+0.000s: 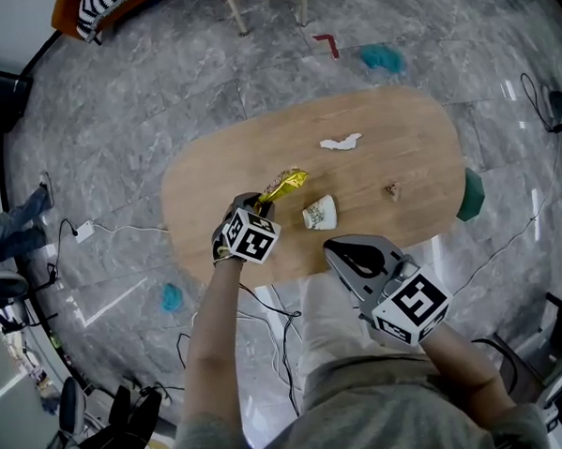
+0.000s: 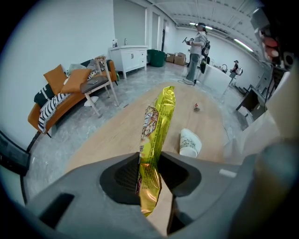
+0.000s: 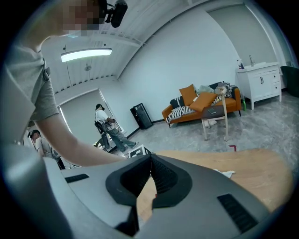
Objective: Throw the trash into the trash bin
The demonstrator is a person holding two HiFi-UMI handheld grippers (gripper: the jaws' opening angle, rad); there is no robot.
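Yellow wrapper (image 2: pixel 156 135) sits clamped in left gripper (image 1: pixel 258 204); right gripper (image 3: pixel 150 159) closed, empty.

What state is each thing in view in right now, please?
left gripper: shut on the yellow wrapper.
yellow wrapper: pinched at one end, crinkled.
right gripper: shut, empty.
paper cup: lying on its side on the table.
white tissue: crumpled, on the table.
brown scrap: loose on the table.

Orange sofa (image 3: pixel 187 118) (striped throw (image 3: pixel 179 112)), white cabinet (image 3: pixel 259 86)
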